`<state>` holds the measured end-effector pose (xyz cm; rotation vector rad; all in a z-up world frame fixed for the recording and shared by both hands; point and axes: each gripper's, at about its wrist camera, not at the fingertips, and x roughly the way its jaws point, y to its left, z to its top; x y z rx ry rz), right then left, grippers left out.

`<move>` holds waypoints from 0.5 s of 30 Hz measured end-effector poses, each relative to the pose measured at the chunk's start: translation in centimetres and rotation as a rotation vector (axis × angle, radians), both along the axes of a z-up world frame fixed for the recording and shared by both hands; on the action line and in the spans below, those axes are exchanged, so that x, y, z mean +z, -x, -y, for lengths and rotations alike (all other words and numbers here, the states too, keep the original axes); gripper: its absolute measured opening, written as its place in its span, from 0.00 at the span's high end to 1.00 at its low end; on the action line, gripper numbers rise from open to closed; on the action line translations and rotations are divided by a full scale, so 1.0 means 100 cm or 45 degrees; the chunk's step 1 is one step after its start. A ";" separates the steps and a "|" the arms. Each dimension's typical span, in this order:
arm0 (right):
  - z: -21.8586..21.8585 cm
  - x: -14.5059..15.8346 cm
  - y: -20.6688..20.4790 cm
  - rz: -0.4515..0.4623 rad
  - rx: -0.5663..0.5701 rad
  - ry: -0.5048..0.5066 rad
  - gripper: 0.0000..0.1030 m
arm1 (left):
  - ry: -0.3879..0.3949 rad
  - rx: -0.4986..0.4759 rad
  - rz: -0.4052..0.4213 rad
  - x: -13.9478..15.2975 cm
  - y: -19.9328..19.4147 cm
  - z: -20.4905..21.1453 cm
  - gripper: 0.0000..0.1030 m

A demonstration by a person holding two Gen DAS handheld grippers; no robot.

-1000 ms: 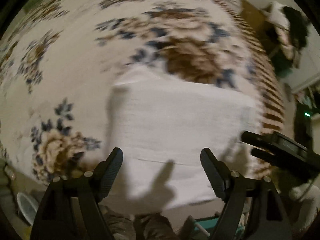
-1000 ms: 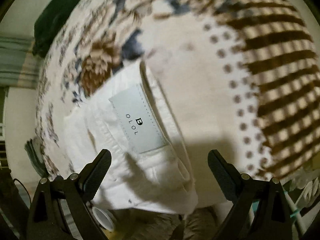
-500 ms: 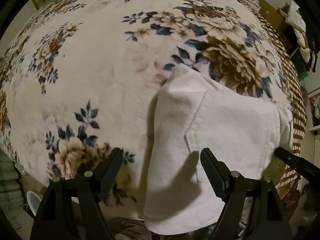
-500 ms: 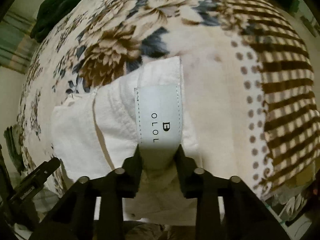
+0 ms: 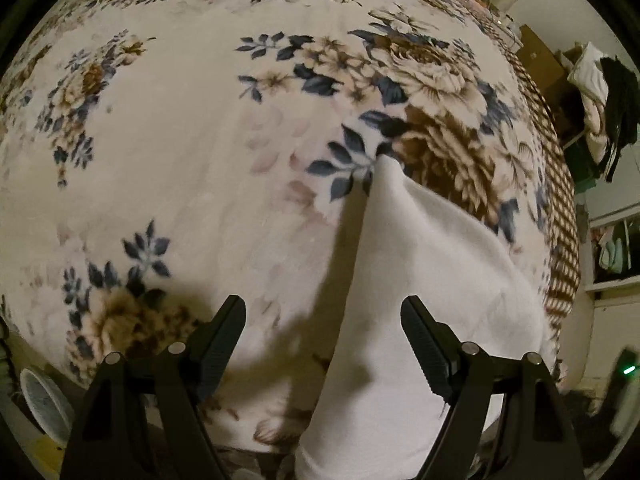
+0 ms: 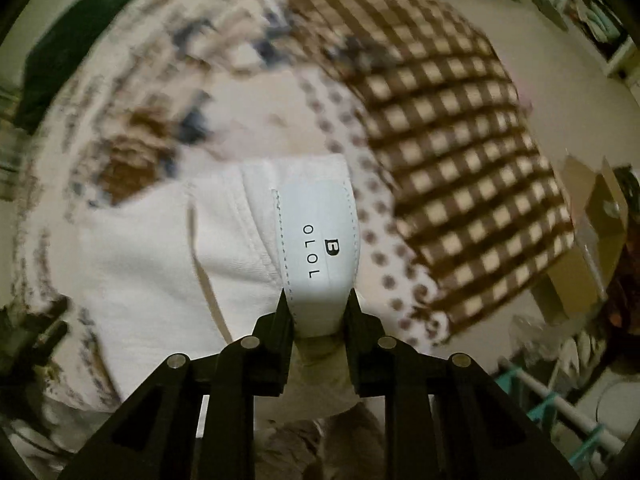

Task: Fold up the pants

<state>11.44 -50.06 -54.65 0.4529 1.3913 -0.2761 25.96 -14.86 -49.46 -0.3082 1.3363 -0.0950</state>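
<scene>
White cotton pants (image 6: 152,264) lie partly folded on the bed's floral blanket (image 5: 168,168), near its checked border, as your right gripper (image 6: 318,312) pinches the waistband at the pale label (image 6: 320,240) printed "B OLOL", its jaws closed tight on the cloth. Your left gripper (image 5: 324,336) hangs just above the blanket with its jaws spread wide and nothing between them; the near edge of the pants (image 5: 424,288) runs between the two jaws, one side over cloth, the other over bare blanket. Judging by the raised, peaked corner in the left view, the fabric is being drawn over for a fold. To do it well, lift the waistband only enough to clear the layer below, carry it straight across so the edges line up, and use the free left gripper to pin or pinch the opposite edge so the stack does not drag. Thick seams there may slip; take a deep bite. The right view is blurred, so alignment cannot be judged.
</scene>
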 end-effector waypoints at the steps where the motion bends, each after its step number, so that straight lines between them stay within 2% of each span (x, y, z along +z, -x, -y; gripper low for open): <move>1: 0.002 -0.010 -0.001 -0.035 0.012 -0.008 0.70 | 0.016 0.004 0.000 -0.001 -0.004 0.000 0.24; 3: 0.002 -0.033 -0.008 -0.127 0.083 -0.047 0.64 | 0.054 0.001 -0.009 -0.005 -0.019 0.001 0.24; 4: 0.006 -0.038 -0.010 -0.142 0.076 -0.109 0.61 | 0.071 0.000 -0.016 -0.009 -0.025 0.002 0.24; 5: 0.014 -0.039 -0.010 -0.136 0.042 -0.179 0.58 | 0.096 0.000 -0.023 -0.013 -0.031 0.002 0.24; 7: 0.033 -0.033 -0.008 -0.080 -0.024 -0.283 0.41 | 0.146 0.006 -0.047 -0.023 -0.043 0.003 0.24; 9: 0.054 -0.025 -0.004 0.008 -0.110 -0.368 0.35 | 0.200 0.018 -0.067 -0.033 -0.055 0.003 0.24; 13: 0.092 -0.032 -0.016 0.117 -0.233 -0.521 0.31 | 0.273 0.030 -0.114 -0.052 -0.072 0.004 0.24; 15: 0.099 -0.050 -0.030 0.090 -0.250 -0.602 0.30 | 0.322 0.034 -0.115 -0.059 -0.078 0.005 0.26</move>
